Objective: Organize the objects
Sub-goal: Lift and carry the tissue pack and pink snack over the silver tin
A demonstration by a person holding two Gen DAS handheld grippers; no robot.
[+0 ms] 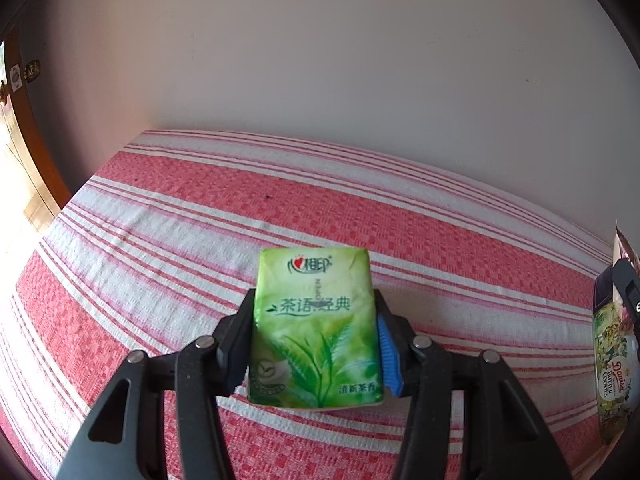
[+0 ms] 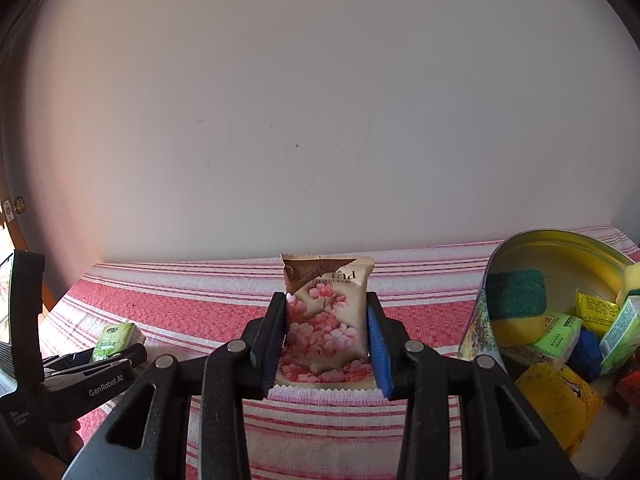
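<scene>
Right wrist view: one marshmallow packet clamped in right fingers, one tissue pack in left.

We're in a home here, a lived-in room rather than any lab or shop. The surface wears a woven red-and-white striped cloth, pushed up against a plain pale wall. At the far left, a brown wooden door with a brass fitting catches daylight. A round cookie tin lies tipped over, filled with sponges and small packets of household odds and ends.
</scene>
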